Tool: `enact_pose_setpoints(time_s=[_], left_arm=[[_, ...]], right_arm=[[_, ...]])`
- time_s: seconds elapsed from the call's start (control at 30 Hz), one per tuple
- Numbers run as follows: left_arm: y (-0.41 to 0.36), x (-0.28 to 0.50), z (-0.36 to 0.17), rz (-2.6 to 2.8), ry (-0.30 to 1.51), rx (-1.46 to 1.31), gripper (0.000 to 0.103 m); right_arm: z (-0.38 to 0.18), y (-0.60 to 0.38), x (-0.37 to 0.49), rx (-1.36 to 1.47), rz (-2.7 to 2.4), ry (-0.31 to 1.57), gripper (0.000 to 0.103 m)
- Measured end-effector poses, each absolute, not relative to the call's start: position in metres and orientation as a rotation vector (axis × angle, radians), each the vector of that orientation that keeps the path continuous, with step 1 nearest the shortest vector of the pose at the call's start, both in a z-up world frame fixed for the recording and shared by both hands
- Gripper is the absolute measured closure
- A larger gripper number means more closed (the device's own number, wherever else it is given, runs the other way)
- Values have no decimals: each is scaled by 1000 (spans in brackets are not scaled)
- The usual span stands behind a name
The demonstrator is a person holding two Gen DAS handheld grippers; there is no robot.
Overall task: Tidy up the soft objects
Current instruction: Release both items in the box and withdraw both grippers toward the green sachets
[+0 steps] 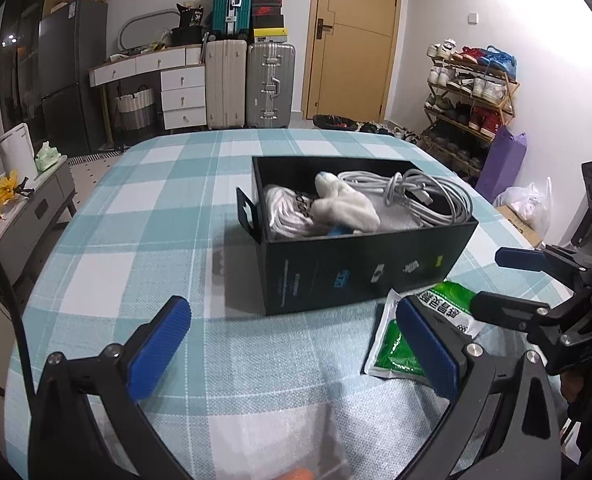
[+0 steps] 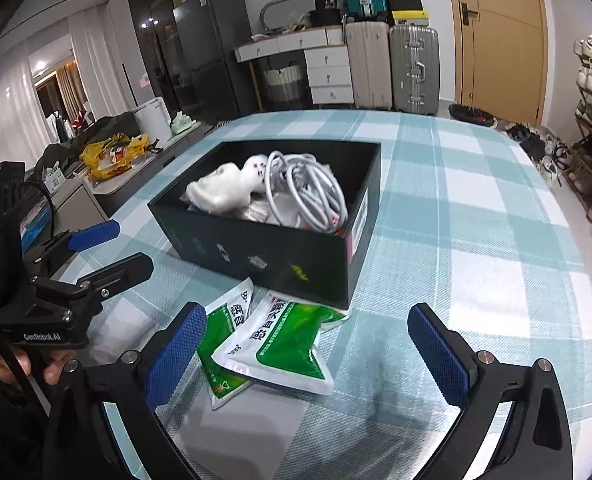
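Observation:
A black open box [image 1: 359, 276] [image 2: 256, 256] stands on the checked tablecloth. It holds a white plush toy [image 1: 347, 204] [image 2: 220, 190], a coiled white cable [image 1: 423, 196] [image 2: 307, 192] and a white bundle [image 1: 286, 212]. Two green and white packets [image 2: 280, 344] [image 1: 395, 348] lie flat on the cloth just in front of the box, one overlapping the other. My left gripper [image 1: 292, 348] is open and empty, left of the packets. My right gripper [image 2: 315, 352] is open, its fingers either side of the packets and above them.
The table [image 1: 136, 220] has a teal and white checked cloth. Its edges fall away on the left and right. Suitcases [image 1: 248, 84], a drawer unit, a door and a shoe rack [image 1: 471, 96] stand beyond. A low cabinet [image 2: 96, 184] with clutter is to the left.

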State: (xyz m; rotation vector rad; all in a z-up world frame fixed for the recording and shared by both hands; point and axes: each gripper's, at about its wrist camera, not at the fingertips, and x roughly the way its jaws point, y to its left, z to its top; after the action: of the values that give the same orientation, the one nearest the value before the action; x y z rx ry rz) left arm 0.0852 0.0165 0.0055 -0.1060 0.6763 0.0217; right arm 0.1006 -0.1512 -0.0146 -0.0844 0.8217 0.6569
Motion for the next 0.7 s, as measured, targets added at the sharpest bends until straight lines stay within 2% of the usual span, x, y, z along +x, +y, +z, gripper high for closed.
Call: enact_pose_setpoints(time_s=[0.7], left_arm=[[13,86,0,11,704,-93,0]], right_arm=[[-37,-148,109,-98,661,922,1]])
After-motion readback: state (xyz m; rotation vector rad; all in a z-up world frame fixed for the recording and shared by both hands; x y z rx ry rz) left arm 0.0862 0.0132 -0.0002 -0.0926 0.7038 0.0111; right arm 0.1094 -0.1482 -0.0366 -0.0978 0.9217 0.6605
